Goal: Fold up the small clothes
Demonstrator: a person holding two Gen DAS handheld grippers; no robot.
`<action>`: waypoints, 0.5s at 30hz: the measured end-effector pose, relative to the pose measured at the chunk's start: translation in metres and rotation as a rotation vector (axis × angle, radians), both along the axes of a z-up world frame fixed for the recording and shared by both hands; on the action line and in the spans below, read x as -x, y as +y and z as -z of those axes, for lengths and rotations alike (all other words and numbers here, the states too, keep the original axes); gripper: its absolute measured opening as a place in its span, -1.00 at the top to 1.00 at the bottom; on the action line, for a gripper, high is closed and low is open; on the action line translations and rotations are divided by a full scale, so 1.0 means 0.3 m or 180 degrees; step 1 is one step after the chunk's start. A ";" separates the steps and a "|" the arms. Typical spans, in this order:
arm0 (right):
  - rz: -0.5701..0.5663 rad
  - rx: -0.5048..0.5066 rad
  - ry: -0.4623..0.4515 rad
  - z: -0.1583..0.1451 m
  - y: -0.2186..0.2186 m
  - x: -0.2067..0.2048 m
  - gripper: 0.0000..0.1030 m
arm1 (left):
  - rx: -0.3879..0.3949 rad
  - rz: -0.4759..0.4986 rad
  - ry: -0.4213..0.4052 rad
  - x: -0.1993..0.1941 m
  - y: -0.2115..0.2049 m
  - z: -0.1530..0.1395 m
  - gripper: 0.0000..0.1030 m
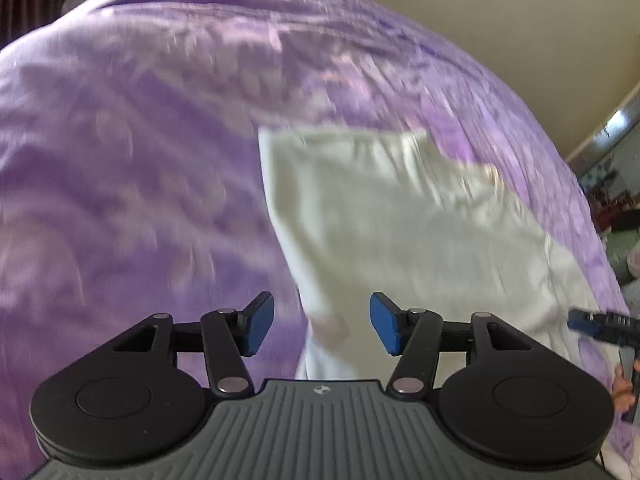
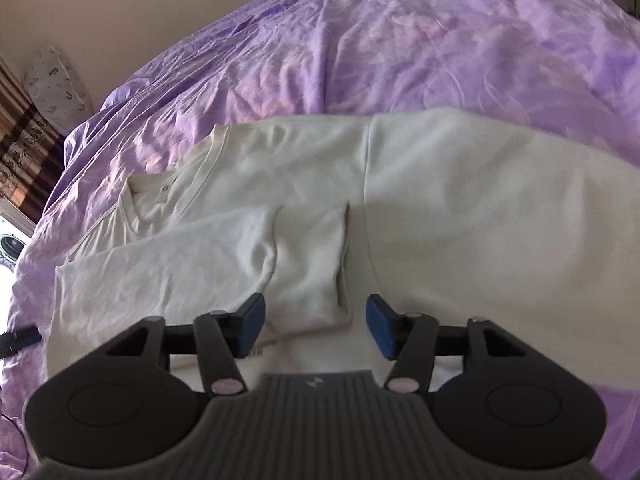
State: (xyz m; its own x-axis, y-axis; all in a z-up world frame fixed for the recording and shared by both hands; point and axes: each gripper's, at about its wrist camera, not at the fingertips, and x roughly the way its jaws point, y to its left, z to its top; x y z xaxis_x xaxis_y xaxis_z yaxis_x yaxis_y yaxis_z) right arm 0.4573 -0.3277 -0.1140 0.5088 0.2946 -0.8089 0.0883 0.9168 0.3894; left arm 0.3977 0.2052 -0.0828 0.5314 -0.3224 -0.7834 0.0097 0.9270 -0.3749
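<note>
1. The purple bedsheet (image 2: 400, 48) covers the bed, with the cream shirt (image 2: 460, 200) lying flat on it, near the front edge.
2. One sleeve (image 2: 308, 256) is already folded across the shirt's body, its cuff just ahead of the right gripper (image 2: 315, 326).
3. Both the right gripper and the left gripper (image 1: 322, 324) are spread, holding nothing.
4. Next fold, likely: grip an edge squarely and keep the layers aligned.

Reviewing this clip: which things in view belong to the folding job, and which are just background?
Part of the job:
- cream shirt, a sleeve folded across it
- left claw, open, nothing in it
- right claw, open, over the shirt

Just there:
- purple bedspread under the shirt
- patterned curtain
- pillow against the wall
</note>
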 end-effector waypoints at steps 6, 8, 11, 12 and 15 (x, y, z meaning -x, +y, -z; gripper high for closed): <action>0.0303 -0.0430 0.0045 0.037 -0.053 0.061 -0.02 | 0.0188 -0.0061 0.0171 0.055 -0.017 0.060 -0.30; 0.0371 -0.0656 0.0039 0.049 -0.061 0.061 -0.01 | 0.0235 -0.0089 0.0214 0.051 -0.024 0.068 -0.08; 0.0482 -0.0754 0.0054 0.066 -0.058 0.043 0.11 | 0.0134 -0.0084 0.0254 0.046 -0.039 0.065 0.66; 0.0525 -0.0772 0.0073 0.075 -0.061 0.036 0.34 | 0.0128 -0.0069 0.0250 0.047 -0.040 0.061 0.71; 0.0675 -0.0999 0.0102 0.097 -0.085 0.035 0.98 | 0.0003 0.0009 0.0172 0.062 -0.037 0.031 0.82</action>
